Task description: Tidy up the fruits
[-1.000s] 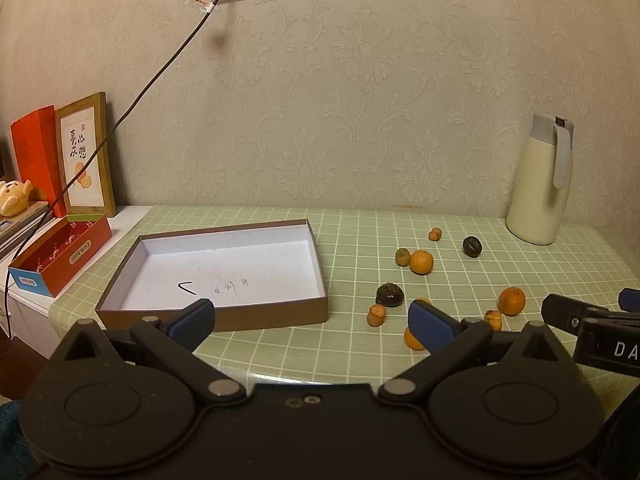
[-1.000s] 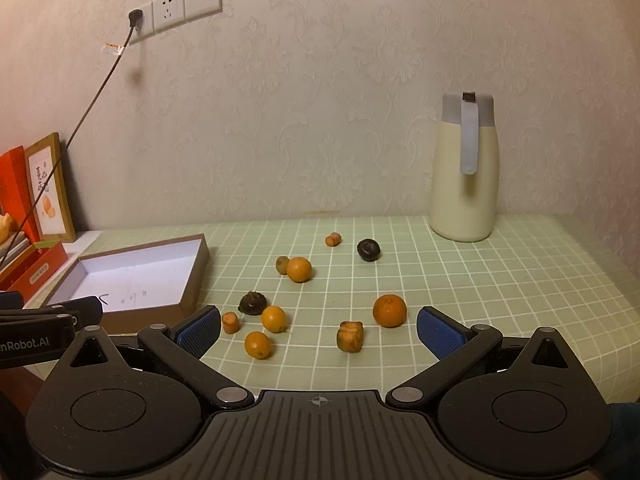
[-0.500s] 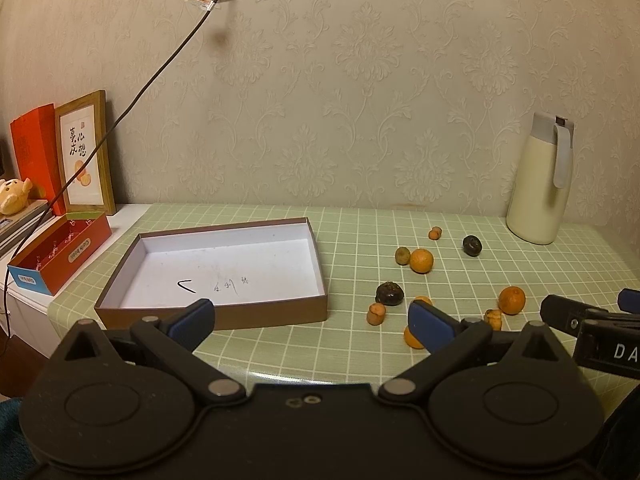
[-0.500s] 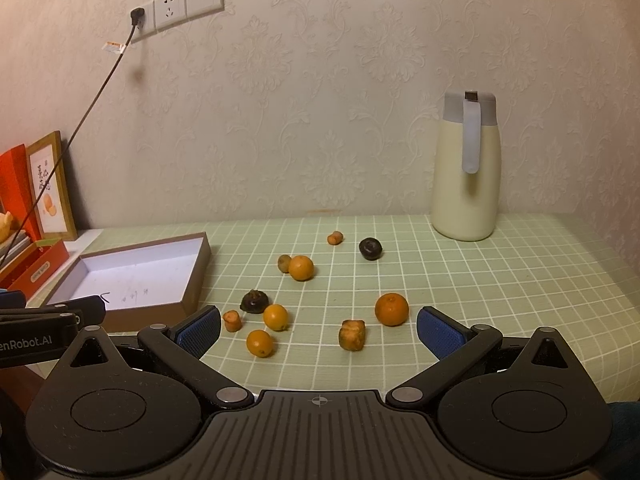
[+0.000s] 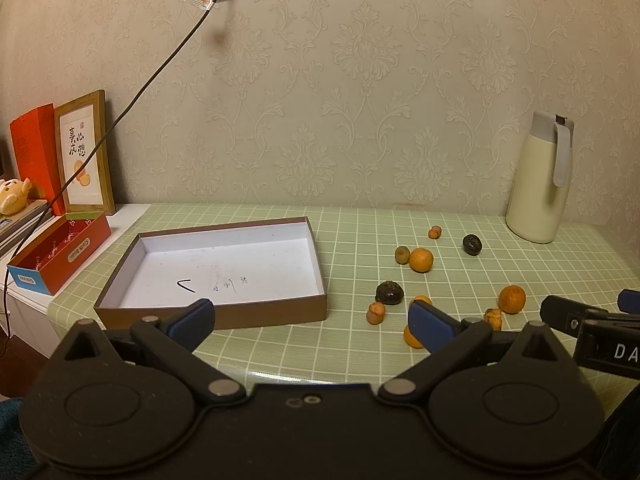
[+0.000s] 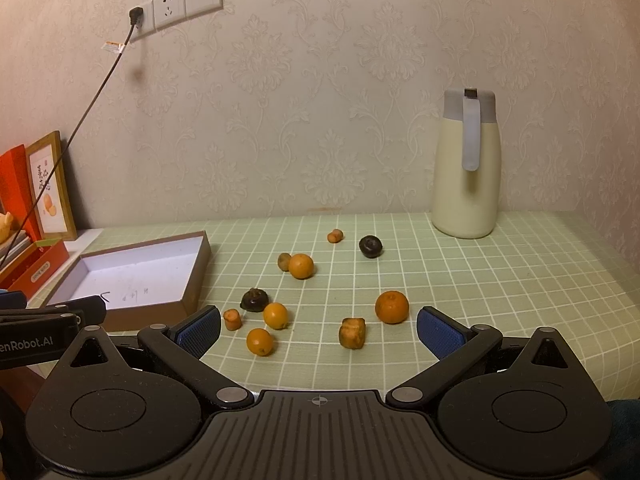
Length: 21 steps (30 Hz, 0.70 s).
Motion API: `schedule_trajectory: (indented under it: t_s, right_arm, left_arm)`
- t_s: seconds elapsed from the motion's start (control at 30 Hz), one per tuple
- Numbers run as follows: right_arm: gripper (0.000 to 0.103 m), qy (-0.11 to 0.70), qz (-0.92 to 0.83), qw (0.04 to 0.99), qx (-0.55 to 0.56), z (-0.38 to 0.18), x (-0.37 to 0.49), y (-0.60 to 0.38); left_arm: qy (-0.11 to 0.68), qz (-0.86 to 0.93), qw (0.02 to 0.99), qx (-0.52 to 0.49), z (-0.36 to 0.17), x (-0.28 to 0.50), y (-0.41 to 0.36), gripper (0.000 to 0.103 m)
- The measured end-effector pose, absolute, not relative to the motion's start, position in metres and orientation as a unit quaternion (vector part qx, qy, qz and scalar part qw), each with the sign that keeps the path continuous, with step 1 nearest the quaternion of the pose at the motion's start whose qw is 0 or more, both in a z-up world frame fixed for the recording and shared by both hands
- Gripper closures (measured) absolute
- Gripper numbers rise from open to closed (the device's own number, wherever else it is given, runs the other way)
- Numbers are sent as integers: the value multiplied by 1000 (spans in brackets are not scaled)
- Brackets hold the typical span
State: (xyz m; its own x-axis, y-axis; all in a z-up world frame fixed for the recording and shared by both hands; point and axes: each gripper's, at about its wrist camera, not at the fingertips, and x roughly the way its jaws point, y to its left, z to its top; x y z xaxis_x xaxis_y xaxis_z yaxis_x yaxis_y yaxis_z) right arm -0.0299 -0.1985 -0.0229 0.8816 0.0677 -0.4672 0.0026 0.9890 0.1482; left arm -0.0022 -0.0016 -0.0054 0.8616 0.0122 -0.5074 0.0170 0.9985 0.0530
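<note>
- The fruits lie loose on the green checked table, to the right of the box and none inside it: a large orange towards the front, a second orange further back with a small dull fruit touching its left side, and two small oranges nearest the camera.
- Among them are a dark fruit near the box corner, another dark fruit at the back, a brownish chunk, and two small orange stubs.
- The shallow brown box with its white floor sits left of the spread, empty; it looks to be the collecting place.
- The right tool hangs low in front of the fruits, jaws spread wide, gripping nothing.
- The left tool is likewise wide open and empty, facing the box's front wall.
- Judged from this, no fruit is sorted yet; the step in hand is the first approach.
- The next move likely calls for lowering the right tool over one near fruit, a small orange or the chunk, centring it between the pads without nudging its neighbours, which could roll.
</note>
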Motion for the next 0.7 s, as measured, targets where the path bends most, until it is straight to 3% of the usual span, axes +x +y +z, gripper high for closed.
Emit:
schedule_trajectory:
  t_s: [0.7]
  right_arm:
    - [0, 246, 17, 966, 74, -24, -28, -199]
  left_arm:
    - [264, -2, 964, 31, -7, -1, -4, 6]
